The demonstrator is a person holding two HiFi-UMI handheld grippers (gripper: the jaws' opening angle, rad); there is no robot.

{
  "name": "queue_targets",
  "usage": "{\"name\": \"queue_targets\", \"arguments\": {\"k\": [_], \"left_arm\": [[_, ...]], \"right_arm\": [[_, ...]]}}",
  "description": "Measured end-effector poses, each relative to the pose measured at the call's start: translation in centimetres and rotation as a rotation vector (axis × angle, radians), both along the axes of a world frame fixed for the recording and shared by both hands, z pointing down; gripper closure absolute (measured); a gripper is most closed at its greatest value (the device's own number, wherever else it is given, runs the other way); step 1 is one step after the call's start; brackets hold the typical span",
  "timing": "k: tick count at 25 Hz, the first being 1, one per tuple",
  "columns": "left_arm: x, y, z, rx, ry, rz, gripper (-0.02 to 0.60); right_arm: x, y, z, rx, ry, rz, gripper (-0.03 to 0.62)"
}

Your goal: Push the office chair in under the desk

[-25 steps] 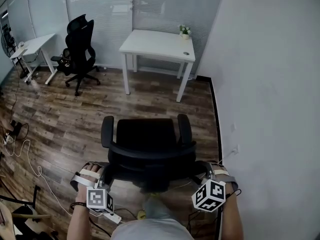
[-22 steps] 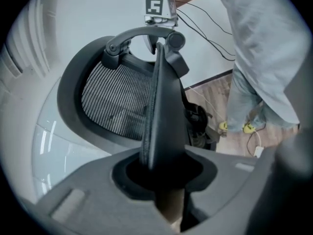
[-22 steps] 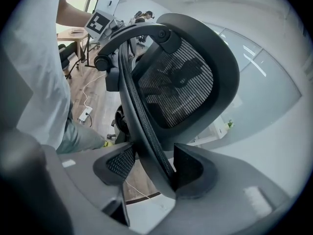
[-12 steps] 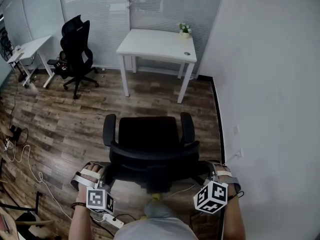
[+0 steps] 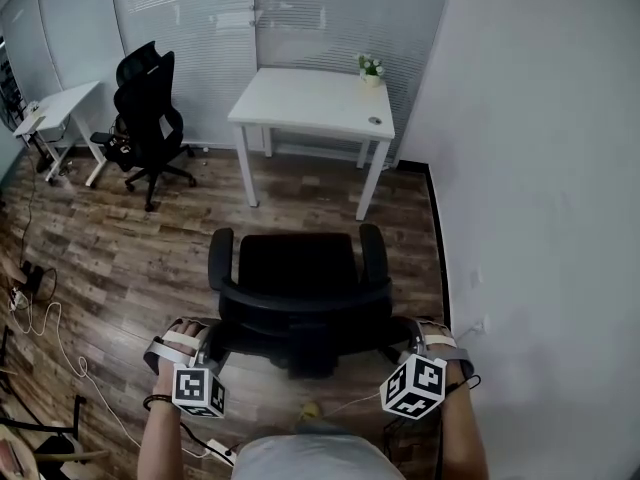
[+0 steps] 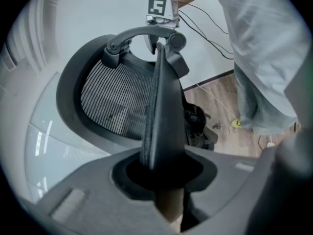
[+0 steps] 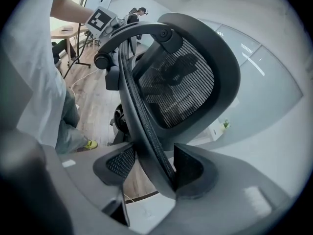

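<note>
Small white desk (image 5: 62,96): at 10 o'clock in the head view, cut off by the left edge; what lies on it is too small to tell.
Spare black high-backed chair (image 5: 148,93): just at 3 o'clock of that small desk, on a star base with castors, well apart from the task's chair.
White cables (image 5: 45,313): loose loops at 8 o'clock on the brown wood-plank floor (image 5: 150,238); their ends run out of view.
Left gripper (image 5: 212,344) (image 6: 161,177): smooth grey plastic. Its marker cube covers the jaws in the head view. The left gripper view shows its fingers pinching the backrest's left rim, which fills the gap and hides the pads.
Black mesh-backed office chair (image 5: 298,286) (image 6: 115,102) (image 7: 178,89): mid-floor, at 6 o'clock of the larger desk and well apart from it, seat facing that desk. Its base and castors are hidden under the seat. The back is ribbed mesh in a curved, smooth plastic frame, with two rounded armrests.
White rectangular desk (image 5: 315,100): at 12 o'clock, before a glass wall with blinds; flat smooth top, straight legs.
Small potted plant (image 5: 371,65): on the desk's far right corner; a small dark round item at its 6 o'clock cannot be made out.
Right gripper (image 5: 408,338) (image 7: 146,168): fingers pinching the backrest's right rim; one ribbed pad face partly shows beside it.
Plain grey wall (image 5: 540,218): fills 3 o'clock.
</note>
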State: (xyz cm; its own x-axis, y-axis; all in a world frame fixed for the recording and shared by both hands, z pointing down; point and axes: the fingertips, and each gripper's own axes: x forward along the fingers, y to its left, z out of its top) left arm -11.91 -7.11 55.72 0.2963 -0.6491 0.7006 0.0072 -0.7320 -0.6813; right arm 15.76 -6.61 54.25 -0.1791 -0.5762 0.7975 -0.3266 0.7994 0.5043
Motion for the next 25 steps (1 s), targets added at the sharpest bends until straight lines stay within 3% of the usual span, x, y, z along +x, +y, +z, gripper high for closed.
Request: {"name": "queue_targets", "arguments": {"k": [5, 10, 25], "left_arm": [[-0.4, -4.8, -0.2, -0.017, 0.000, 0.009, 0.471], [-1.4, -9.5, -0.3, -0.010, 0.002, 0.023, 0.469], [-6.0, -26.1, -1.1, -0.009, 0.006, 0.098, 0.468]], "right_arm": [[-0.4, -4.4, -0.1, -0.035, 0.011, 0.001, 0.352], [-1.5, -8.7, -0.3, 0.001, 0.005, -0.003, 0.353], [-6.2, -23.1, -0.9, -0.042, 0.022, 0.088, 0.356]]}}
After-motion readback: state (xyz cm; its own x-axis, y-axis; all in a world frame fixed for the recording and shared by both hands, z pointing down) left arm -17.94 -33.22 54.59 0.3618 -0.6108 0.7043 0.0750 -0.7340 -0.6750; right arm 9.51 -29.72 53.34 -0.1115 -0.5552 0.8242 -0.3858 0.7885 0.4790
